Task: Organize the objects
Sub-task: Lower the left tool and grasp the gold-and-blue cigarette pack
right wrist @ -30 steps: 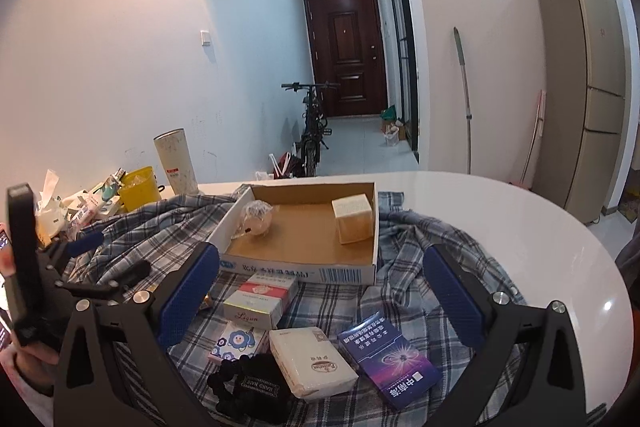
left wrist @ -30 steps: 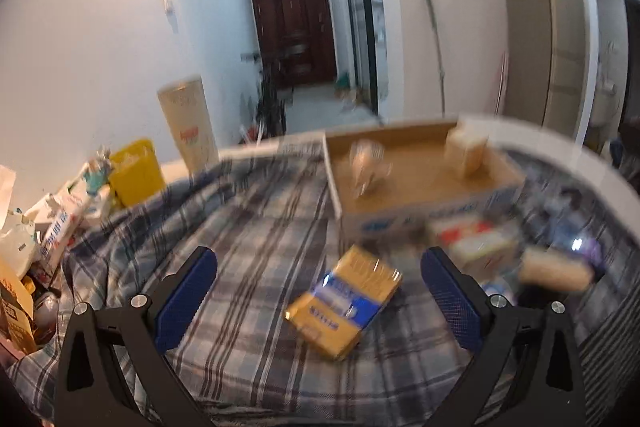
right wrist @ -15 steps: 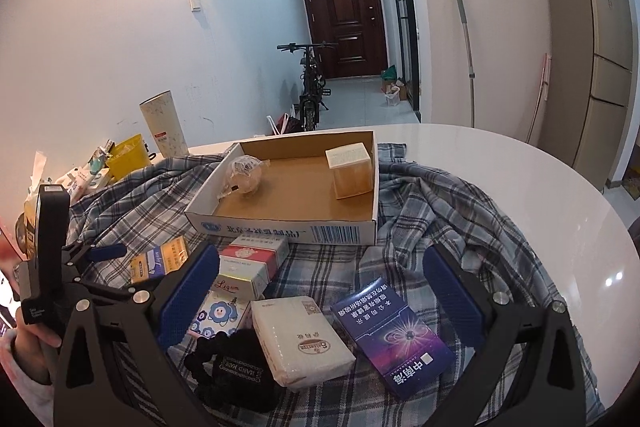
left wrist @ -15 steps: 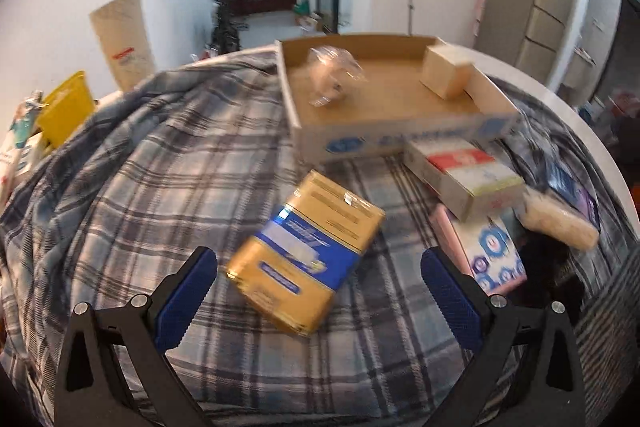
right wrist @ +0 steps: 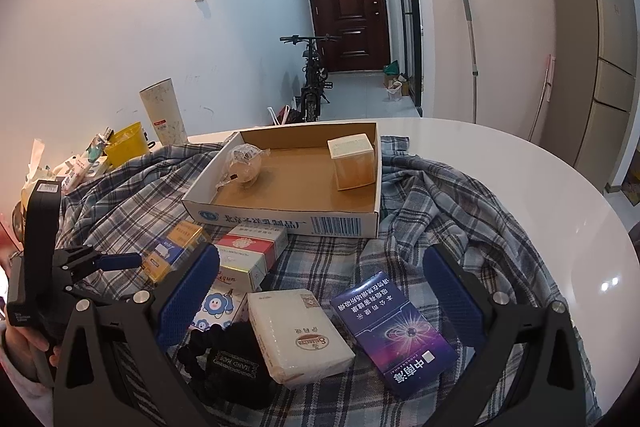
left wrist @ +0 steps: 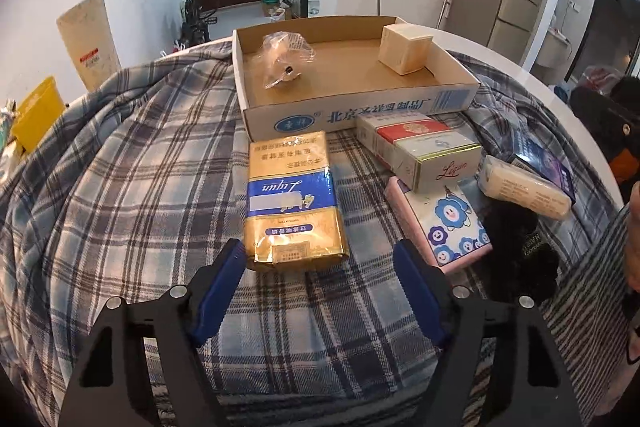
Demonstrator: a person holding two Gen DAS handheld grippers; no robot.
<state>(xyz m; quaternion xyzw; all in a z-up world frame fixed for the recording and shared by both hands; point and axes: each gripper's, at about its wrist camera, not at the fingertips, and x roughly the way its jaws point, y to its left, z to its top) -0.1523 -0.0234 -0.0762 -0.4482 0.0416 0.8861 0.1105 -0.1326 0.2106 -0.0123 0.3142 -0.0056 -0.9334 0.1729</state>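
A gold and blue carton (left wrist: 294,203) lies on the plaid cloth, its near end just between the fingertips of my open left gripper (left wrist: 320,261). It also shows in the right wrist view (right wrist: 172,251). Behind it stands a shallow cardboard tray (left wrist: 352,107) holding a clear-wrapped item (left wrist: 284,61) and a cream box (left wrist: 404,47). My right gripper (right wrist: 320,279) is open and empty above a white packet (right wrist: 298,331) and a purple carton (right wrist: 394,331). The left gripper (right wrist: 116,261) appears in the right wrist view.
A red and white carton (left wrist: 420,151), a pink flowered box (left wrist: 440,223) and a black pouch (left wrist: 520,247) lie to the right. A yellow container (left wrist: 36,111) and a tall tube (left wrist: 88,47) stand at the left. The white table rim (right wrist: 560,195) curves right.
My left gripper has moved forward and down to the gold and blue carton, and its fingers have narrowed around the carton's near end. My right gripper has shifted only slightly.
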